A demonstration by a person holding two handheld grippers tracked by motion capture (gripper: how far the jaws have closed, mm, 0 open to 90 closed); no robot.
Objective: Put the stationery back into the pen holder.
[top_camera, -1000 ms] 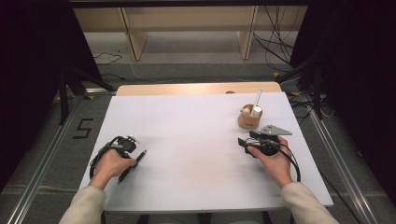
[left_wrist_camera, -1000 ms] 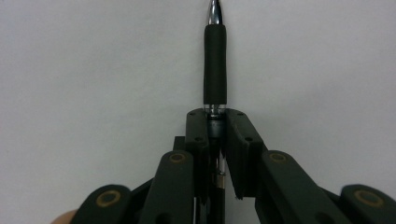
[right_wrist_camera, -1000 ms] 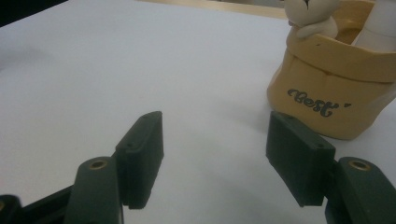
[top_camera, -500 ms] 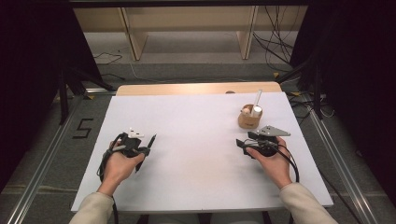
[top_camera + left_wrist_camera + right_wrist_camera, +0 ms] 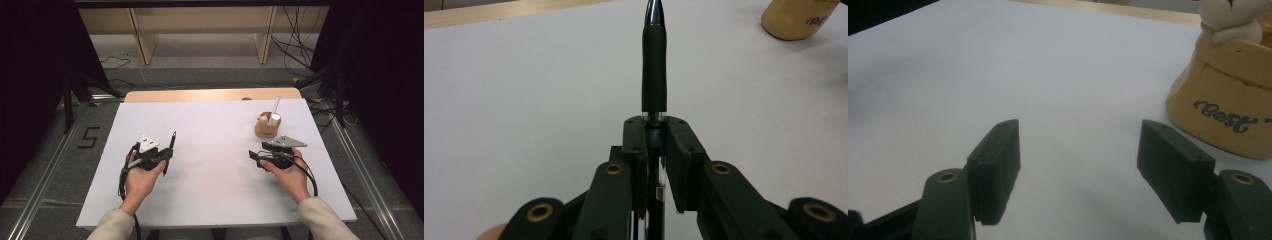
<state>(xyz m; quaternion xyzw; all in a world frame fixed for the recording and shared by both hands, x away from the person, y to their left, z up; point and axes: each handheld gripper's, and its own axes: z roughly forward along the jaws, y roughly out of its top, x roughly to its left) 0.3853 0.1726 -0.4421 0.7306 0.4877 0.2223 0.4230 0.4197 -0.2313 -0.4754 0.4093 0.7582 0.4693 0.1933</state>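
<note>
My left gripper (image 5: 167,151) hangs over the left part of the white table (image 5: 215,125), shut on a black pen (image 5: 172,142) whose tip points away from me. In the left gripper view the pen (image 5: 654,75) sticks straight out past the closed jaws of the left gripper (image 5: 655,135). My right gripper (image 5: 256,159) rests low at the right, open, with nothing between the jaws of the right gripper (image 5: 1078,165). Just beyond it stands a tan pen holder (image 5: 267,129) with a small bear figure and a white stick (image 5: 275,106) in it. The holder (image 5: 1228,100) sits right of the jaws.
The holder (image 5: 796,20) lies far to the upper right of the pen tip. A wooden strip (image 5: 200,95) runs along the table's far edge. Beyond it are a shelf frame (image 5: 200,30) and floor cables (image 5: 295,45). Dark curtains flank both sides.
My left hand has carried the pen to the right and farther from me, rising a little. The right hand has stayed where it was.
</note>
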